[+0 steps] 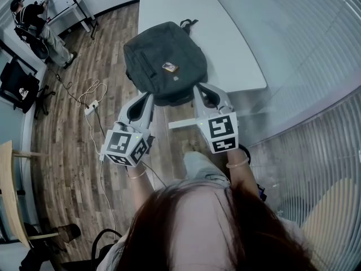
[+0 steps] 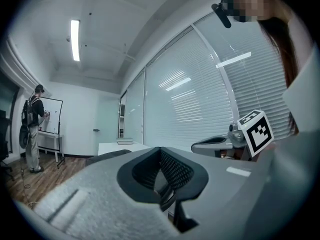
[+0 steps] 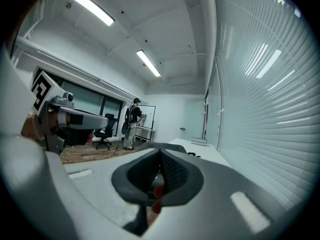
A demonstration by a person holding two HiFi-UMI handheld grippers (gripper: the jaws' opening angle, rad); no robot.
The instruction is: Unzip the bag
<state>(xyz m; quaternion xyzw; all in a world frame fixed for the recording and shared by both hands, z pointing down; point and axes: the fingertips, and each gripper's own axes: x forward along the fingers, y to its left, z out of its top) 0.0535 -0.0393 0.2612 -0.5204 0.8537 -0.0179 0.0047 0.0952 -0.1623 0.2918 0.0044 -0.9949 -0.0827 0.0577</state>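
A dark grey backpack (image 1: 163,61) lies flat on the near end of a white table (image 1: 231,38), with a small orange-and-white tag (image 1: 170,68) on its top face. My left gripper (image 1: 148,97) hovers just short of the bag's near left edge, jaws shut and empty. My right gripper (image 1: 198,89) hangs by the bag's near right edge, jaws also closed with nothing between them. In the left gripper view the closed jaws (image 2: 160,150) point level across the room, and the bag (image 2: 107,155) shows low behind them. In the right gripper view the bag (image 3: 156,144) is just past the shut jaws (image 3: 160,153).
A person (image 1: 35,27) stands at a whiteboard at the far left. A white cable with a power strip (image 1: 90,103) lies on the wooden floor, left of the table. A black chair (image 1: 20,86) stands by the left wall. A glass wall with blinds (image 1: 316,66) runs along the right.
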